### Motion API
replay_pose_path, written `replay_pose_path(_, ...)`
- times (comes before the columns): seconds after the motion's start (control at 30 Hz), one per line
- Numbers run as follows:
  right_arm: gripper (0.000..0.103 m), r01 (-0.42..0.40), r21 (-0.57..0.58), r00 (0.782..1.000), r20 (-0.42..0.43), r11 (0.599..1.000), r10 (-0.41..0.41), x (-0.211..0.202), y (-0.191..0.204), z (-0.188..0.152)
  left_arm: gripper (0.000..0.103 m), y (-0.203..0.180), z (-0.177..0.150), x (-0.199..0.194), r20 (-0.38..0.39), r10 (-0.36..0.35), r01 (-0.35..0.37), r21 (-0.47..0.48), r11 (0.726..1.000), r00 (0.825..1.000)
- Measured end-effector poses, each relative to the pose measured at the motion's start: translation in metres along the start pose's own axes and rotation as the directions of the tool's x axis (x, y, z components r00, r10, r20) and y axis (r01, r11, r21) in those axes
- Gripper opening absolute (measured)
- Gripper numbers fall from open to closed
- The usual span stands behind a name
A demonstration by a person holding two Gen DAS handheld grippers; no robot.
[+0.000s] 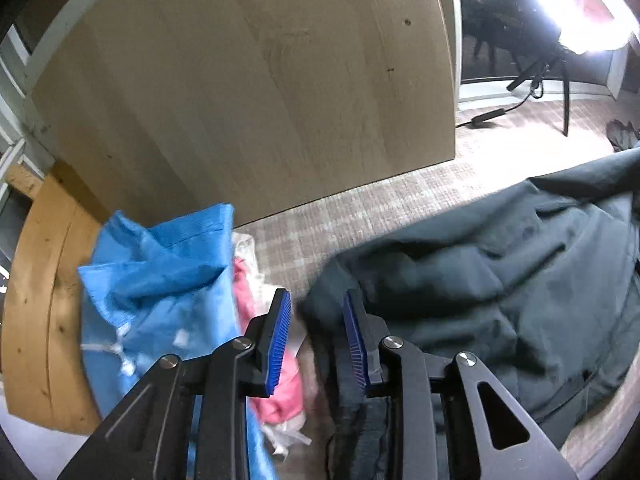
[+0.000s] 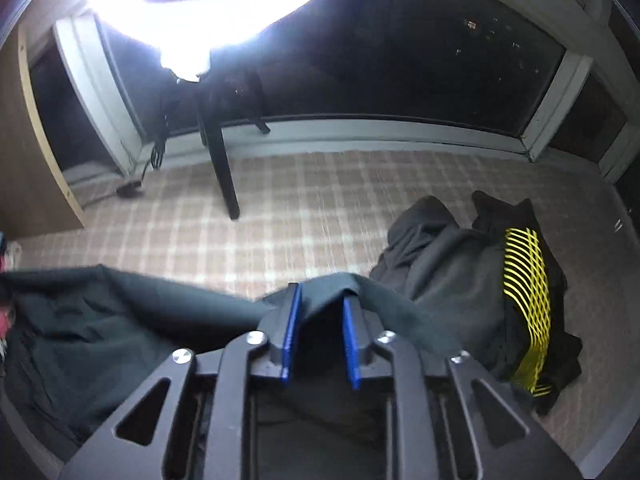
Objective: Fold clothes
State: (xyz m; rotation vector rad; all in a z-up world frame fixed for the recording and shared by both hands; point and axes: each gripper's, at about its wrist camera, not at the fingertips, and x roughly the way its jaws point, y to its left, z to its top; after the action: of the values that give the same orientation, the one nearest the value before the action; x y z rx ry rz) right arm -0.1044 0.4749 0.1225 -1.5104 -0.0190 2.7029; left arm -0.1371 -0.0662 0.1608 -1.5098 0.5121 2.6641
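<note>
A dark green garment (image 1: pixel 500 280) lies crumpled on the checked floor covering, filling the right of the left wrist view. My left gripper (image 1: pixel 317 300) is open, its blue pads apart, at the garment's left edge with dark cloth between and under the fingers. In the right wrist view the same garment (image 2: pixel 100 320) stretches left. My right gripper (image 2: pixel 321 292) is open with a raised fold of the cloth draped between and over its blue pads.
A blue bag (image 1: pixel 160 292) with pink and white clothes (image 1: pixel 276 392) sits left, by a wooden board (image 1: pixel 40 300). A large wood panel (image 1: pixel 260 88) stands behind. A black and yellow garment (image 2: pixel 524 304) lies right. A lamp stand leg (image 2: pixel 224 176) stands on the floor before dark windows.
</note>
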Motion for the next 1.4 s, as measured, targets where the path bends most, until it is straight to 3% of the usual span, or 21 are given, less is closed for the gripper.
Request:
replay_pose_path(0.17, 0.044, -0.05, -0.062, 0.999, 0.015, 0.997, 0.051, -0.039, -0.003, -0.037, 0.04, 0.021, -0.04, -0.051, 0.049, -0.03, 0.03, 0.001, 1.0, 0.998)
replay_pose_path(0.3, 0.052, -0.059, -0.085, 0.998, 0.029, 0.995, 0.062, -0.074, -0.006, -0.083, 0.046, 0.026, -0.108, -0.077, 0.031, -0.057, 0.057, -0.004, 0.998, 0.998)
replay_pose_path(0.33, 0.053, -0.06, -0.079, 0.998, 0.032, 0.995, 0.063, -0.082, -0.007, -0.096, 0.047, 0.026, -0.126, -0.075, 0.007, -0.094, 0.094, -0.038, 0.995, 0.996)
replay_pose_path(0.4, 0.067, -0.142, -0.061, 0.99, -0.006, 0.988, 0.142, -0.086, -0.009, -0.13, 0.05, 0.027, -0.162, -0.069, -0.039, -0.177, 0.172, -0.114, 0.979, 0.983)
replay_pose_path(0.47, 0.067, -0.155, -0.038, 0.987, -0.054, 0.987, 0.153, -0.076, -0.005, -0.164, 0.05, 0.013, -0.183, -0.052, -0.073, -0.237, 0.224, -0.152, 0.963, 0.969)
replay_pose_path(0.57, 0.067, -0.121, -0.104, 0.982, -0.156, 0.987, 0.104, -0.043, 0.013, -0.206, 0.05, -0.009, -0.214, -0.026, -0.117, -0.326, 0.297, -0.21, 0.932, 0.938)
replay_pose_path(0.63, 0.067, -0.065, -0.164, 0.983, -0.181, 0.984, 0.035, -0.026, 0.021, -0.222, 0.05, -0.028, -0.218, -0.008, -0.131, -0.371, 0.339, -0.218, 0.915, 0.919)
replay_pose_path(0.77, 0.067, -0.068, -0.094, 0.977, -0.206, 0.993, 0.048, -0.019, 0.004, -0.227, 0.049, -0.041, -0.2, 0.01, -0.062, -0.445, 0.413, -0.277, 0.867, 0.893)
replay_pose_path(0.8, 0.067, -0.074, -0.065, 0.978, -0.2, 0.995, 0.06, -0.02, -0.002, -0.227, 0.043, -0.045, -0.193, 0.015, -0.057, -0.456, 0.425, -0.274, 0.863, 0.888)
replay_pose_path(0.83, 0.067, -0.08, -0.037, 0.978, -0.195, 0.996, 0.072, -0.02, -0.009, -0.226, 0.018, -0.048, -0.187, 0.019, -0.062, -0.465, 0.434, -0.267, 0.86, 0.883)
replay_pose_path(0.87, 0.067, -0.081, -0.021, 0.98, -0.186, 0.996, 0.076, -0.02, -0.012, -0.223, 0.004, -0.051, -0.183, 0.023, -0.068, -0.474, 0.443, -0.26, 0.858, 0.878)
replay_pose_path(1.0, 0.067, -0.162, 0.009, 0.97, -0.18, 0.987, 0.16, -0.016, -0.016, -0.204, 0.002, -0.048, -0.167, 0.007, -0.052, -0.443, 0.418, -0.244, 0.875, 0.895)
replay_pose_path(1.13, 0.067, -0.088, -0.208, 0.982, -0.185, 0.974, 0.049, -0.01, 0.006, -0.212, 0.002, -0.034, -0.161, -0.012, -0.017, -0.418, 0.399, -0.267, 0.877, 0.908)
replay_pose_path(1.2, 0.067, -0.076, -0.326, 0.979, -0.204, 0.942, 0.008, -0.003, 0.017, -0.223, 0.002, -0.032, -0.162, -0.014, -0.025, -0.404, 0.384, -0.262, 0.885, 0.914)
replay_pose_path(1.27, 0.067, 0.01, -0.448, 0.98, -0.176, 0.894, -0.098, 0.011, 0.028, -0.228, 0.002, -0.033, -0.166, -0.012, -0.037, -0.399, 0.375, -0.267, 0.888, 0.916)
replay_pose_path(1.37, 0.068, -0.031, -0.437, 0.985, -0.165, 0.899, -0.046, 0.018, 0.025, -0.217, 0.002, -0.032, -0.168, -0.01, -0.042, -0.391, 0.365, -0.282, 0.888, 0.919)
replay_pose_path(1.4, 0.062, -0.077, -0.398, 0.978, -0.209, 0.914, -0.009, 0.024, 0.02, -0.212, 0.002, -0.031, -0.167, -0.01, -0.037, -0.392, 0.365, -0.291, 0.884, 0.919)
